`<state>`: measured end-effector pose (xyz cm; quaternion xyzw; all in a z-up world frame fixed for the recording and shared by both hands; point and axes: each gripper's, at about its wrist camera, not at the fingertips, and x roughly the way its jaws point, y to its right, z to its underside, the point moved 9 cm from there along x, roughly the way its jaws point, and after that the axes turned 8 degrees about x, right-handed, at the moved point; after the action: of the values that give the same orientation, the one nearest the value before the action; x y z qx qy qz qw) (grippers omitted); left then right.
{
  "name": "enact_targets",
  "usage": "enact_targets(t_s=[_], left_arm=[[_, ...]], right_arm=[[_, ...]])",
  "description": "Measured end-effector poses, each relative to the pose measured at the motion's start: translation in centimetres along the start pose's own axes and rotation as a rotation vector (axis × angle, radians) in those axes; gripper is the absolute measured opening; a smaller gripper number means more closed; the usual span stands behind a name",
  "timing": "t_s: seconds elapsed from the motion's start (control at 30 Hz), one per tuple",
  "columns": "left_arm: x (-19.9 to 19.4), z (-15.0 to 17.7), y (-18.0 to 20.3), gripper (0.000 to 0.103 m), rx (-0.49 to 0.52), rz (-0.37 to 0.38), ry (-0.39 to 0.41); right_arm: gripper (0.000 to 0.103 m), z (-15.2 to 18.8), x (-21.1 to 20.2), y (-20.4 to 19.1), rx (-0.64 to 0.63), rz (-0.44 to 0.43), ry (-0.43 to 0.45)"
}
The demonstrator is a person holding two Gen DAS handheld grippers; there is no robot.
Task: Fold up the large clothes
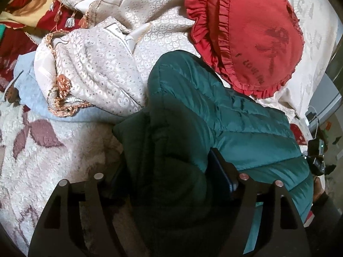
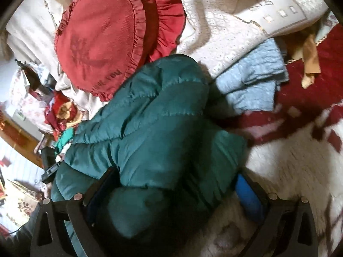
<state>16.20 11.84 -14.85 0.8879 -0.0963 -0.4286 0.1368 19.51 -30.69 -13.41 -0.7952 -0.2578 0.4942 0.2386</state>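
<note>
A teal quilted puffer jacket (image 1: 225, 124) lies bunched on the bed; it also fills the middle of the right wrist view (image 2: 154, 128). My left gripper (image 1: 171, 177) has a thick fold of the jacket between its fingers, which stand fairly wide around the padding. My right gripper (image 2: 171, 184) likewise has a bulky fold of the jacket between its blue-padded fingers (image 2: 249, 197). Both grippers hold the jacket low over a fluffy white blanket (image 1: 42, 167).
A red frilled cushion (image 1: 253, 36) lies just beyond the jacket, also in the right wrist view (image 2: 100, 47). A cream patterned cloth (image 1: 96, 68) and a light blue garment (image 2: 253, 85) lie beside it. The bed edge and clutter are at the left (image 2: 32, 150).
</note>
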Motion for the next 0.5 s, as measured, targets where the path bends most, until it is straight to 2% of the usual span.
enact_targets(t_s=[0.03,0.1,0.17,0.23,0.33,0.47,0.5], left_arm=[[0.0,0.0,-0.1,0.079,-0.003,-0.008,-0.002],[0.0,0.1,0.0,0.080,-0.010,0.000,-0.008],[0.0,0.2,-0.1,0.081,-0.025,0.021,-0.017],[0.3,0.3,-0.1,0.084,-0.053,0.052,-0.040],[0.3,0.0,0.0,0.085,-0.061,0.068,-0.057],[0.4,-0.2,0.0,0.085,-0.039,0.045,-0.044],[0.4,-0.2,0.0,0.082,-0.031,0.033,-0.039]], right_arm=[[0.094,-0.1,0.0,-0.2,-0.011,-0.007,-0.001],[0.080,-0.1,-0.1,-0.7,-0.030,-0.013,-0.003],[0.075,-0.1,0.0,-1.0,-0.037,-0.024,-0.005],[0.075,0.1,0.3,-0.8,-0.037,-0.011,-0.015],[0.083,0.2,1.0,-0.2,0.012,-0.020,-0.015],[0.089,0.2,1.3,-0.5,-0.004,-0.002,-0.024],[0.089,0.1,1.4,-0.4,-0.004,0.001,-0.027]])
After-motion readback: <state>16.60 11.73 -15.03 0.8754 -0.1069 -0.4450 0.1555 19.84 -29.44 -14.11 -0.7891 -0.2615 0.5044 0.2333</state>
